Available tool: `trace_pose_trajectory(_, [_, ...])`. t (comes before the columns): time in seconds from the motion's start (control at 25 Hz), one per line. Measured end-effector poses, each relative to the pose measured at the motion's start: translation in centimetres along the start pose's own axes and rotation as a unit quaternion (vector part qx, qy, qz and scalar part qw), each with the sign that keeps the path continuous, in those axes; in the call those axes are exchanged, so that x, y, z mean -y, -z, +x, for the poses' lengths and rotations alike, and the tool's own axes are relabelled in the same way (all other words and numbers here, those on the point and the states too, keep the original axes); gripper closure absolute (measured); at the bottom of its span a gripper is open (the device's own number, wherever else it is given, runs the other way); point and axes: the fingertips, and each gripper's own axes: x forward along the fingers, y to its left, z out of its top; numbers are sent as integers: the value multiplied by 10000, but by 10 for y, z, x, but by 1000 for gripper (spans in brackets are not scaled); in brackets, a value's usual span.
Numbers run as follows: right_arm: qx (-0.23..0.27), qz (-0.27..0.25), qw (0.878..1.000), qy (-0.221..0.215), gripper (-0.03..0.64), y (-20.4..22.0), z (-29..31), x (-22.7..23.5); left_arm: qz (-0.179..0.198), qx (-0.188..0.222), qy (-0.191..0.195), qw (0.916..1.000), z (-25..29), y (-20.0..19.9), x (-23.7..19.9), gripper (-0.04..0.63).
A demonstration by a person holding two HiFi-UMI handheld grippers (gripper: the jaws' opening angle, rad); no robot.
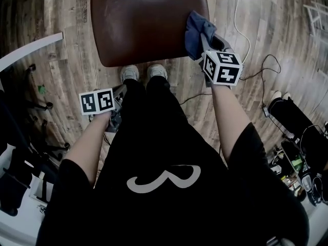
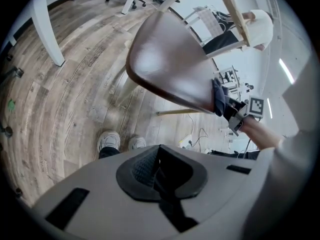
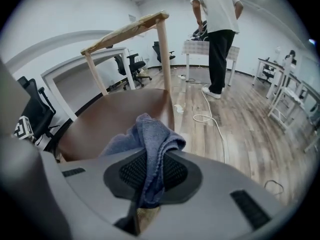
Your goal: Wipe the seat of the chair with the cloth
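Looking down in the head view, the right gripper (image 1: pixel 206 41) pinches the blue cloth (image 1: pixel 196 31), which rests on the edge of the chair seat (image 1: pixel 146 22) just past its tips. The left gripper (image 1: pixel 119 97) hangs well short of the seat. In the left gripper view, the jaws are closed together on nothing, with the seat well ahead. In the right gripper view, the jaws are clamped on the cloth, whose bunched end lies against the seat directly in front.

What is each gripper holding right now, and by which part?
The right gripper pinches the blue cloth by a bunched fold; the rest spills forward. The left gripper is shut, empty.
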Motion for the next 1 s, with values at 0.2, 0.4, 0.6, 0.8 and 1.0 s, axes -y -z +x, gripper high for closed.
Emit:
trace_pose_trajectory(0.2, [-143,360,9992,103,563,10,-6,32,-11,181,-1,9998,1,-7,11,581])
trace_pose_trajectory(0.4, [45,686,9976,-121,563,-7,-24,36,-1,516,120,9986,-14,-14,29,581])
trace_pose_trajectory(0.6, [444,711,9917,-973,563,-41,-84,-5,411,865,459,9943,-55,-14,67,581])
trace_pose_trajectory(0.8, [717,1108,9736,-1863,563,-77,-166,-59,702,1579,774,9819,-119,-32,115,581])
trace_pose_trajectory(1.0, [1238,675,9616,-2354,563,-116,-257,-118,1675,2430,1370,9456,-221,-44,194,581])
